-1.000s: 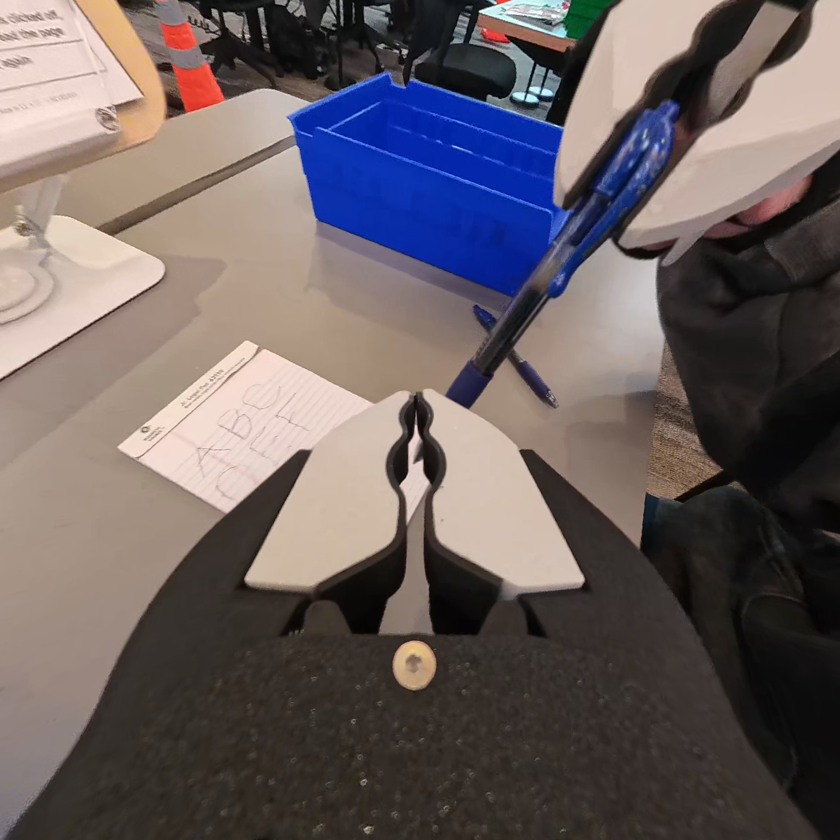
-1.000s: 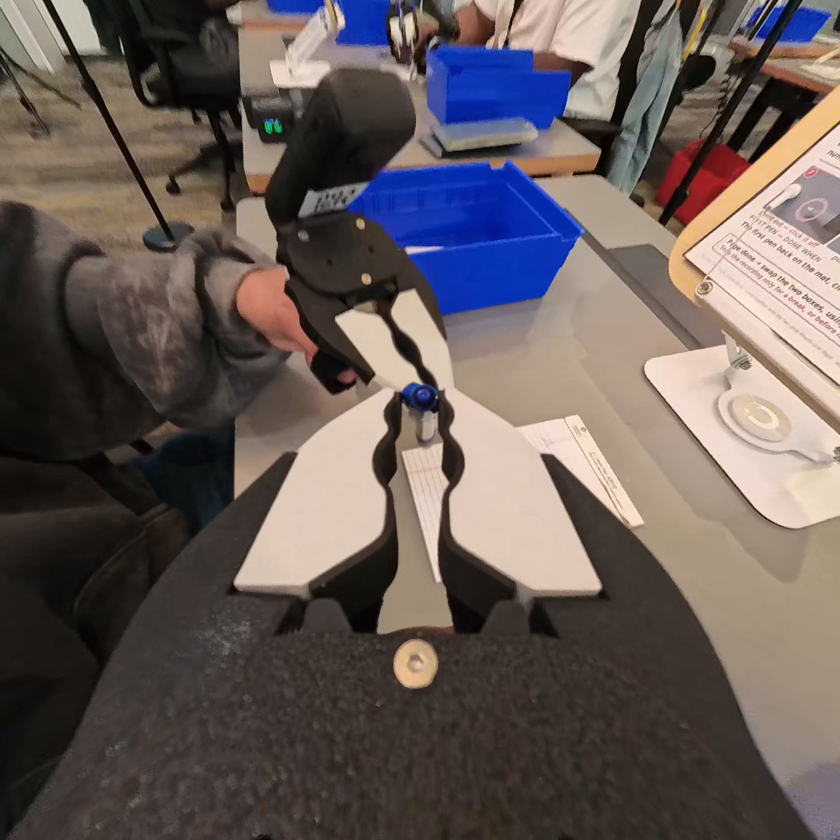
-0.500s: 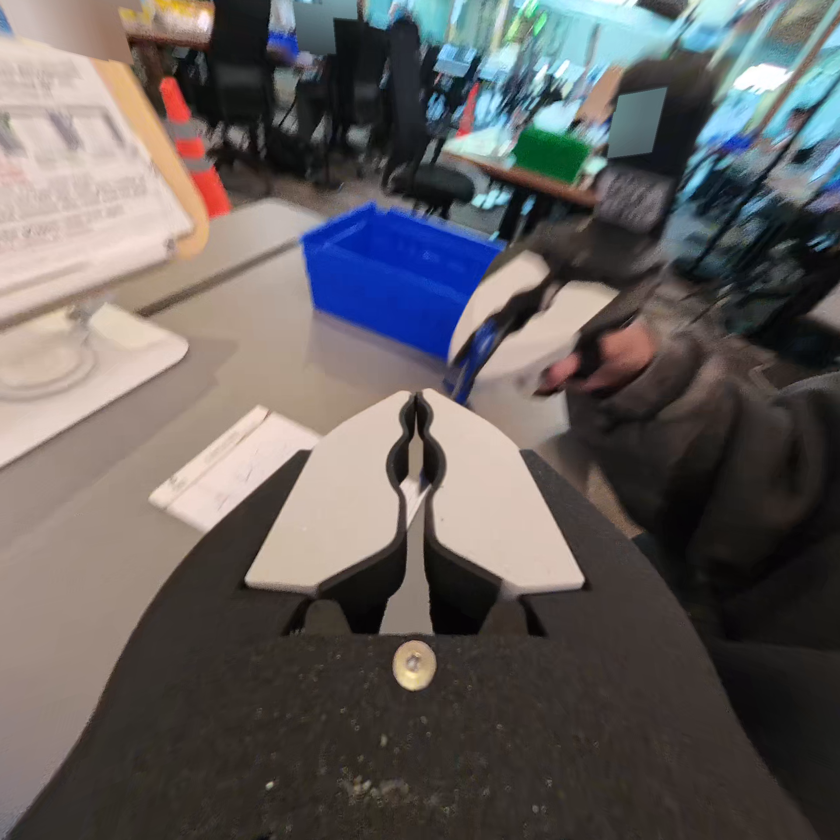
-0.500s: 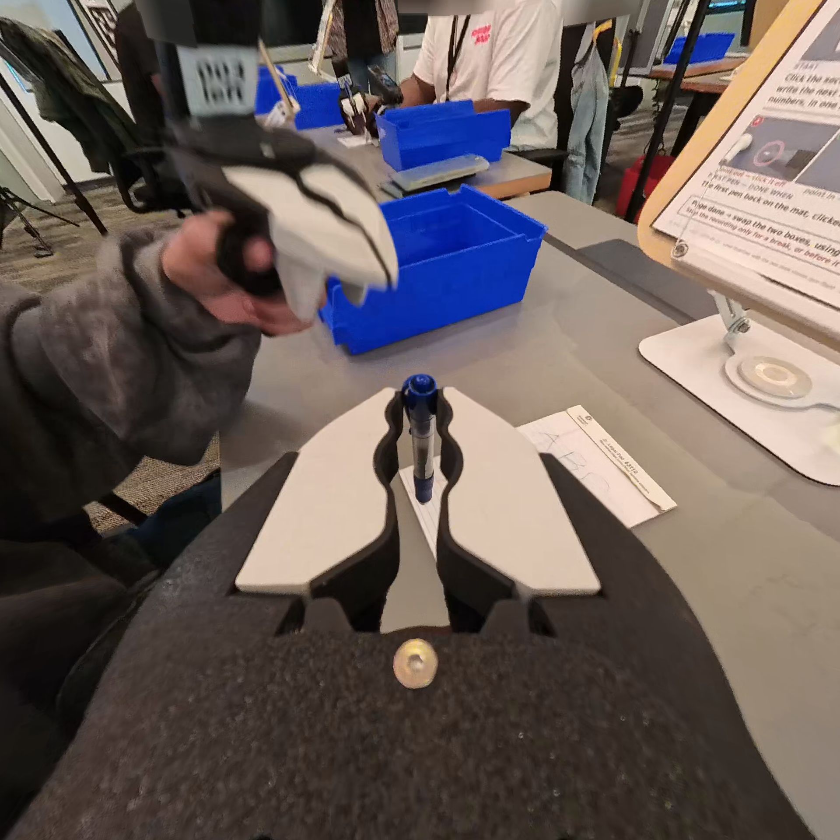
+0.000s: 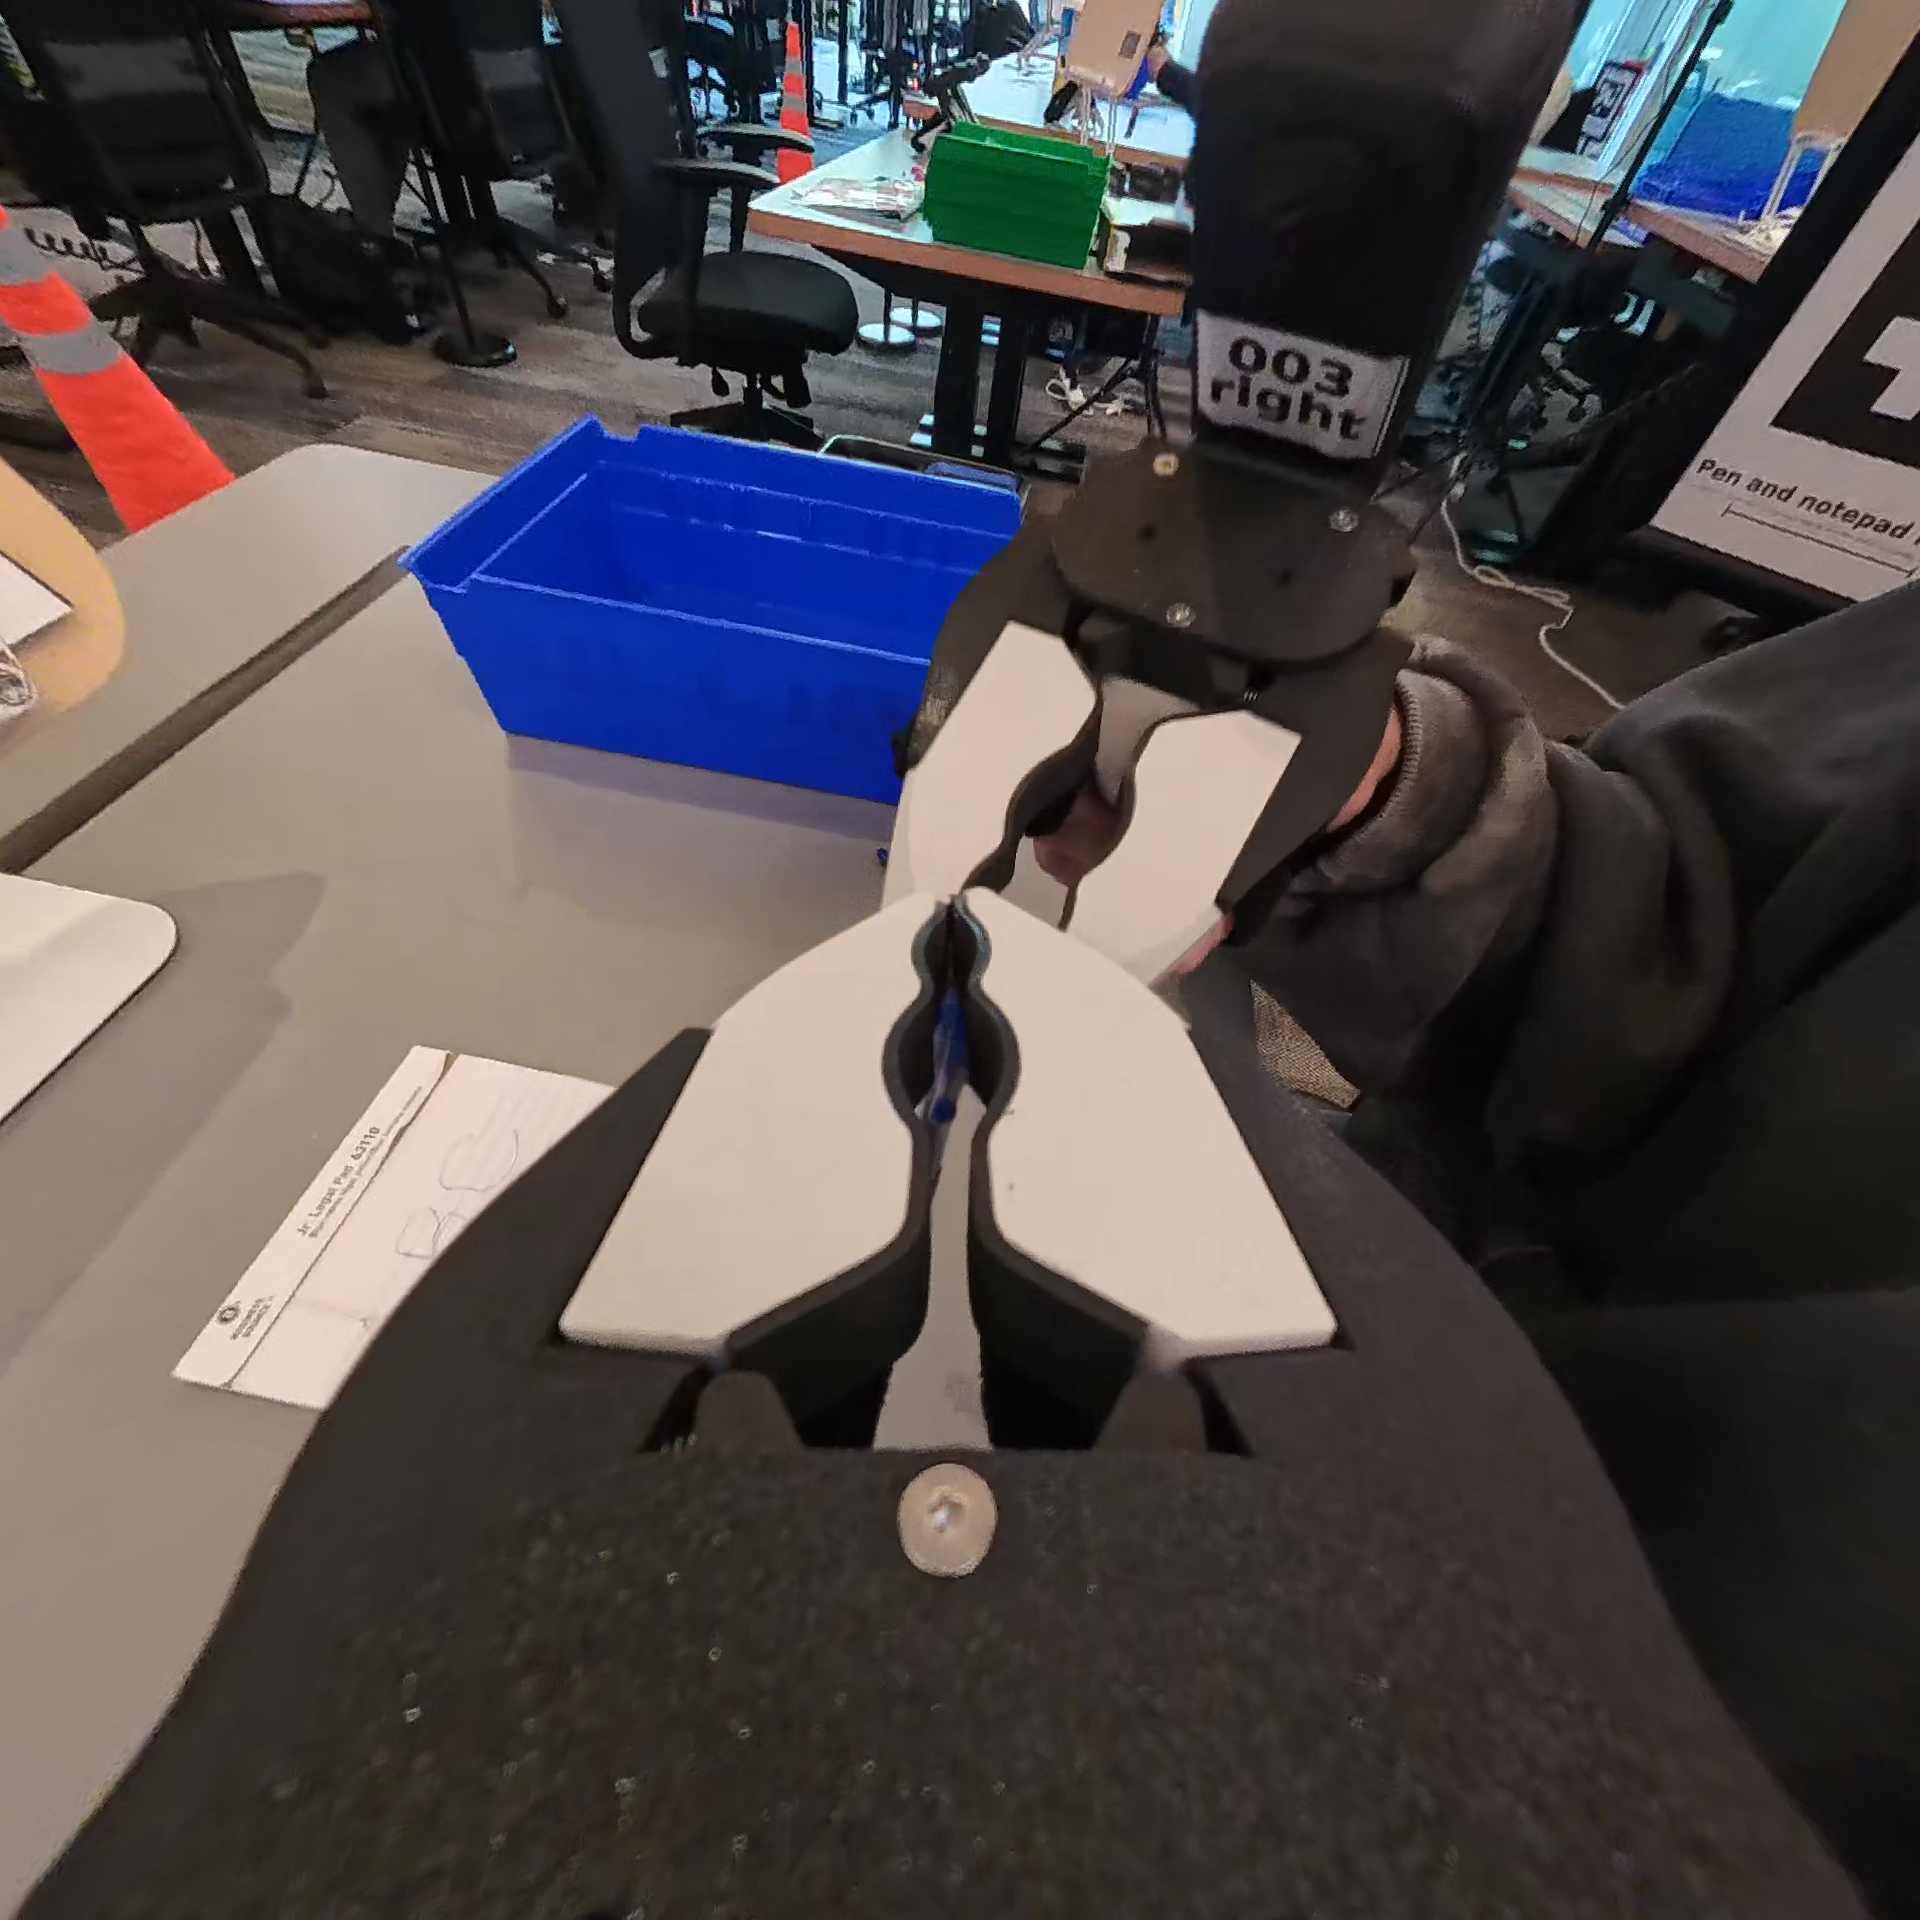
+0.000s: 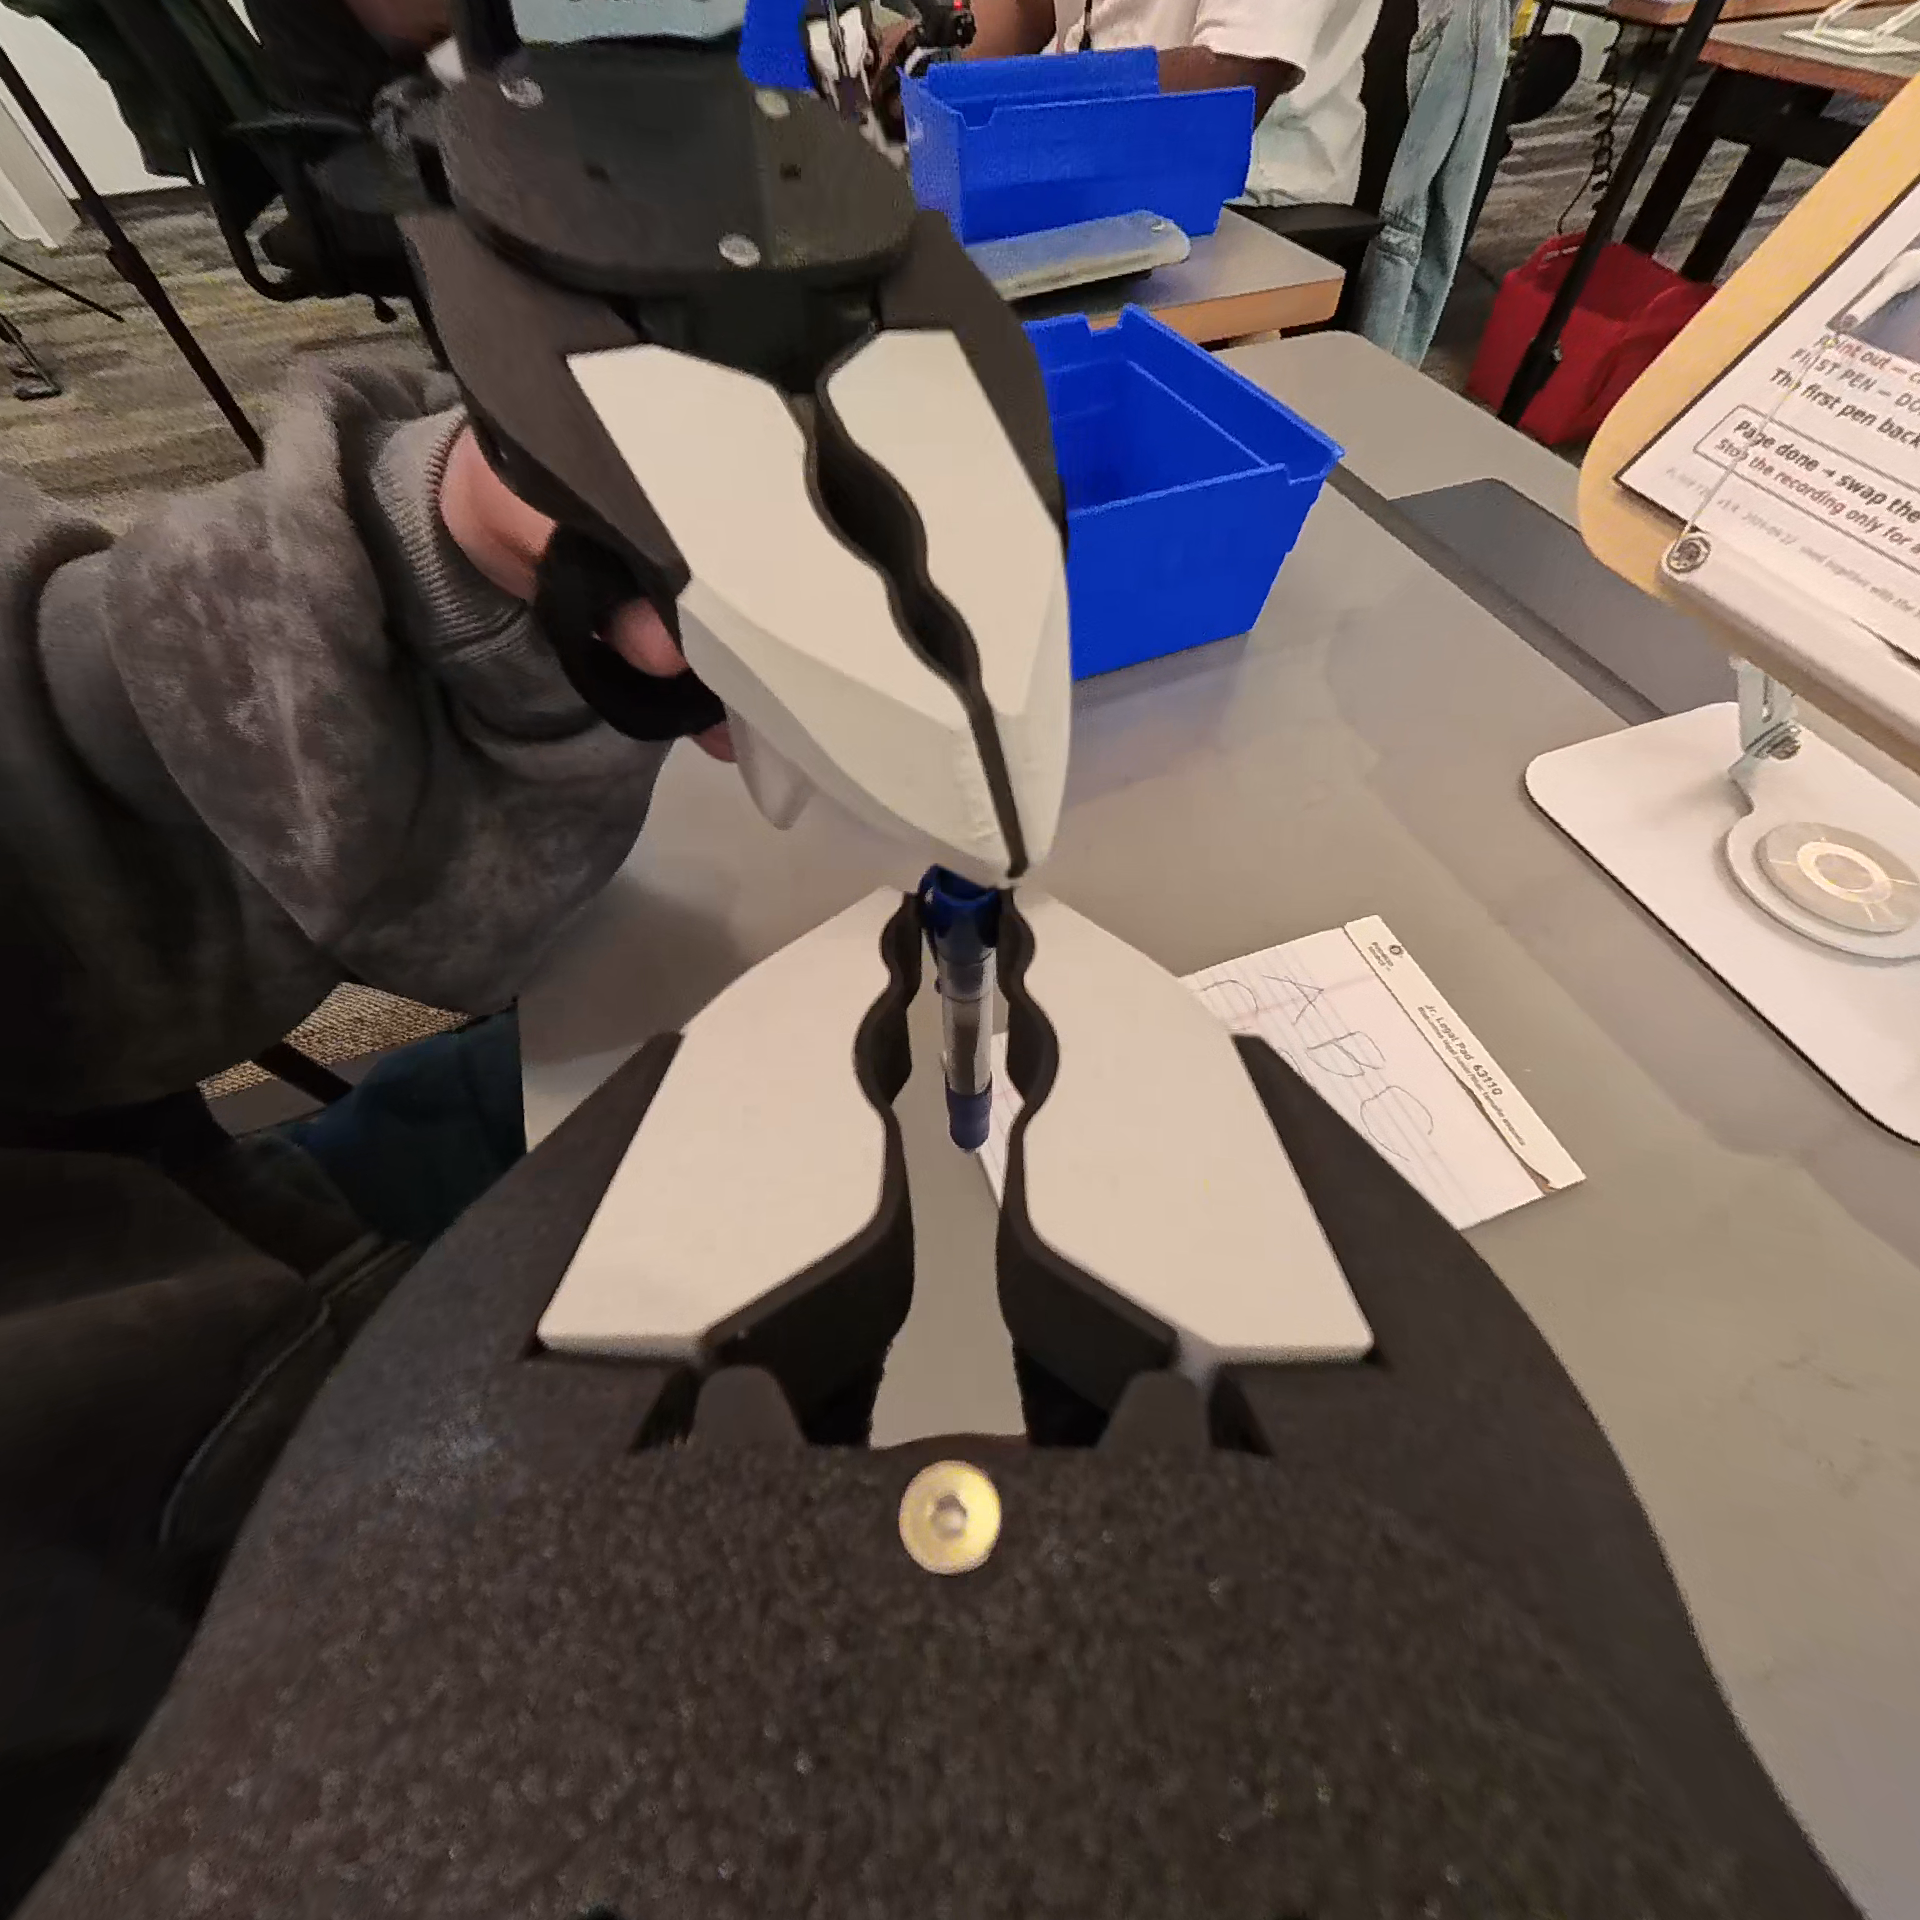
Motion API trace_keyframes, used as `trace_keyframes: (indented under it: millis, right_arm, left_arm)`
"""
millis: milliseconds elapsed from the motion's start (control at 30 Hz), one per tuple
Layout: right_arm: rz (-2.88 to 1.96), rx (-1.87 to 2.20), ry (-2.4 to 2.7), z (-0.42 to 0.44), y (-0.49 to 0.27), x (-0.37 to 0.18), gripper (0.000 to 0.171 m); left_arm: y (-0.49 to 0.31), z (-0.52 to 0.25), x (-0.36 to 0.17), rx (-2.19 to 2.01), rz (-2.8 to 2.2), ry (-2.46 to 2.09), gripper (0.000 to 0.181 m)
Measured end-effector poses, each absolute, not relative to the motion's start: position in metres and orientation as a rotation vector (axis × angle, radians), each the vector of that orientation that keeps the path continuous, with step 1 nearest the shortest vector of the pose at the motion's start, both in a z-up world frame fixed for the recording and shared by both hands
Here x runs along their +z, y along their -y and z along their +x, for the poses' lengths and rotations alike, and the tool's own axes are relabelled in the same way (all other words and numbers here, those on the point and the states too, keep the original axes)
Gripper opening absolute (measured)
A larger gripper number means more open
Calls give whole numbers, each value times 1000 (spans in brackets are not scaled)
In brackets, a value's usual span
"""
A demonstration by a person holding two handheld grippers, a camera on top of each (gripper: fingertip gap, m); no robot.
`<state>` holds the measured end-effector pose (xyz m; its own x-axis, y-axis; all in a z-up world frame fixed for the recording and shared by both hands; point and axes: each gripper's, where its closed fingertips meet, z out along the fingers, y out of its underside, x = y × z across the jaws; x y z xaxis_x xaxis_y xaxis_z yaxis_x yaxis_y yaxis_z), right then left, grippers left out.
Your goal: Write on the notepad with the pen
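Desk (image 6: pixel 1351 748): grey. Blue bin (image 6: pixel 1174 499): beyond both grippers. Notepad (image 6: pixel 1382 1070): flat, right of the right hand-held gripper (image 6: pixel 961 914), which clamps the upright pen (image 6: pixel 964 1023). Left hand-held gripper (image 6: pixel 1013 868): closed, empty, tip touching pen's top.

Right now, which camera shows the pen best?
The right wrist view: the pen stands nearly upright between the right gripper, whole barrel and tip visible. The left wrist view shows only a blue sliver through the left gripper's gap.
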<state>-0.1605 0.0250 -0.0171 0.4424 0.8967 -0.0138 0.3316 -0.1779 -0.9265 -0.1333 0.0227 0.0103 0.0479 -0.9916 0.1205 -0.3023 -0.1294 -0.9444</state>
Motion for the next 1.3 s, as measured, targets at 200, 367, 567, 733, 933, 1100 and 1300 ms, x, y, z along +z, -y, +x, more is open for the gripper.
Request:
trace_keyframes:
  millis: [200, 367, 567, 733, 933, 1100, 1300]
  right_arm:
    - [-1747, 765, 1060, -161, -24, -23, 13]
    - [-1745, 824, 1025, -164, -23, -25, 13]
    - [-1766, 859, 1000, -166, -27, -30, 13]
    - [-1855, 842, 916, -146, -40, -27, 13]
    - [-2034, 812, 825, -110, -46, -27, 13]
    - [-2301, 741, 608, -60, -67, -36, 13]
    - [-2730, 507, 406, -4, -107, -98, 14]
  left_arm:
    - [-20, -136, 2, -1079, -1539, -1386, 0]
    - [-19, -135, -5, -1008, -1533, -1437, 0]
    - [-20, -136, 5, -1019, -1542, -1391, 2]
    - [-23, -169, 49, -1037, -1499, -1058, 0]
    - [-12, -225, -61, -942, -1857, -733, 79]
    - [15, -243, -83, -1097, -1862, -548, 94]
    - [27, -241, -79, -1048, -1803, -590, 93]
